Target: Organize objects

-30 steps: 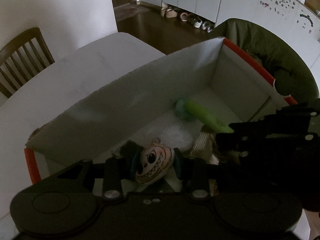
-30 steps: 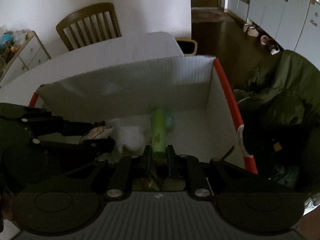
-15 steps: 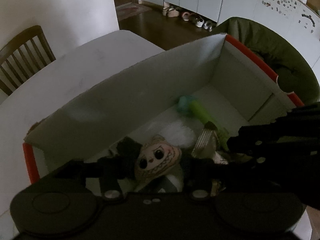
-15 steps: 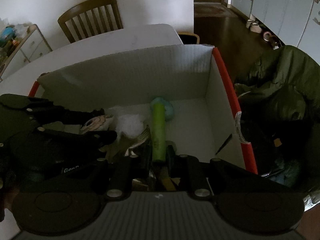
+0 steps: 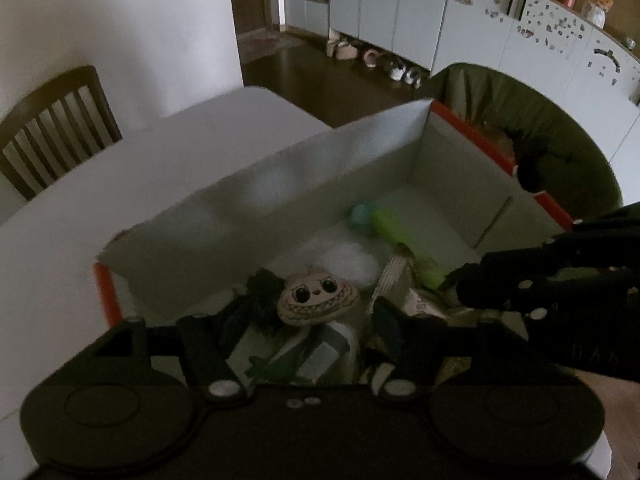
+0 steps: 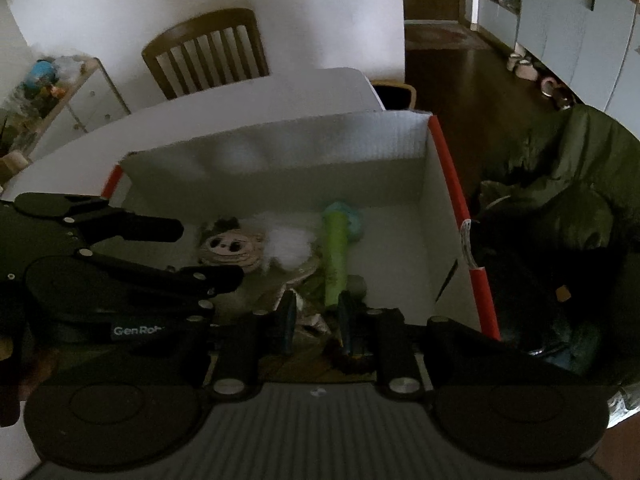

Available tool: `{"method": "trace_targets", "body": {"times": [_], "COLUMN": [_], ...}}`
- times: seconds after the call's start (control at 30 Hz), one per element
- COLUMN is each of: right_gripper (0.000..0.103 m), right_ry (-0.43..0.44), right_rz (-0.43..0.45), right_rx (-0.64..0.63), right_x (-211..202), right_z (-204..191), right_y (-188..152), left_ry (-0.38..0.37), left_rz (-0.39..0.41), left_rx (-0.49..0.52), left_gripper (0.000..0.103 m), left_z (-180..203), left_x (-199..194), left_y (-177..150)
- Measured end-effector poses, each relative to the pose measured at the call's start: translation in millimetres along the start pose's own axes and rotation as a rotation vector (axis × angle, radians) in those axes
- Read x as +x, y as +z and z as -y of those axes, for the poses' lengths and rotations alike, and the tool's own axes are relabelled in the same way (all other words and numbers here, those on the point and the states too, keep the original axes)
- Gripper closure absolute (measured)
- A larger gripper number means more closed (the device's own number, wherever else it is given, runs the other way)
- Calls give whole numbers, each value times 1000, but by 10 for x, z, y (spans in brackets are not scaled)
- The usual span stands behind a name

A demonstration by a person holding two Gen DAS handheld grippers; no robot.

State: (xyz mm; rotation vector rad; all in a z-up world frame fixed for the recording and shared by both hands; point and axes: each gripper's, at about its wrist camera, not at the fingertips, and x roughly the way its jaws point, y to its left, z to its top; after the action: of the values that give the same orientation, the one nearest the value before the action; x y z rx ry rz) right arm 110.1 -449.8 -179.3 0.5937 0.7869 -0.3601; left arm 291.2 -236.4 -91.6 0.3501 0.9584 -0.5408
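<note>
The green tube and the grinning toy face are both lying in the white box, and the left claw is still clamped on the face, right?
Not quite. In the left wrist view the left claw has just been opening and no longer grips the toy face. The green tube and the face do lie in the white box.

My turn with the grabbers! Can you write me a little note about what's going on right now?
Left gripper: jaws have just been opening, nothing between them; the grinning doll lies free in the box.
Right gripper: jaws have just been opening, still narrow, with the green tube beyond the tips, not pinched.
Done: doll, tube and white fluff are in the box.
Left: I can't see anything else waiting on the table.
</note>
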Motion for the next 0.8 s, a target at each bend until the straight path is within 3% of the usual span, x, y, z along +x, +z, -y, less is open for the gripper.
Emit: {"method": "trace_targets", "body": {"times": [0.63, 0.7, 0.8], "right_gripper": [81, 79, 65], "right_ry": [79, 73, 77], "right_rz": [130, 144, 169], "right_rx": [-77, -83, -89], "right_x": [-715, -773, -878], "right_z": [-442, -491, -550], "right_y": [-219, -248, -294], "left_ry": [11, 14, 20], "left_rz": [155, 170, 191], "left_rx": [-11, -9, -10], "left_gripper": [18, 17, 16], "left_z": [-80, -86, -115], "left_x": [-925, -1000, -1107], "left_y": [-350, -383, -435]}}
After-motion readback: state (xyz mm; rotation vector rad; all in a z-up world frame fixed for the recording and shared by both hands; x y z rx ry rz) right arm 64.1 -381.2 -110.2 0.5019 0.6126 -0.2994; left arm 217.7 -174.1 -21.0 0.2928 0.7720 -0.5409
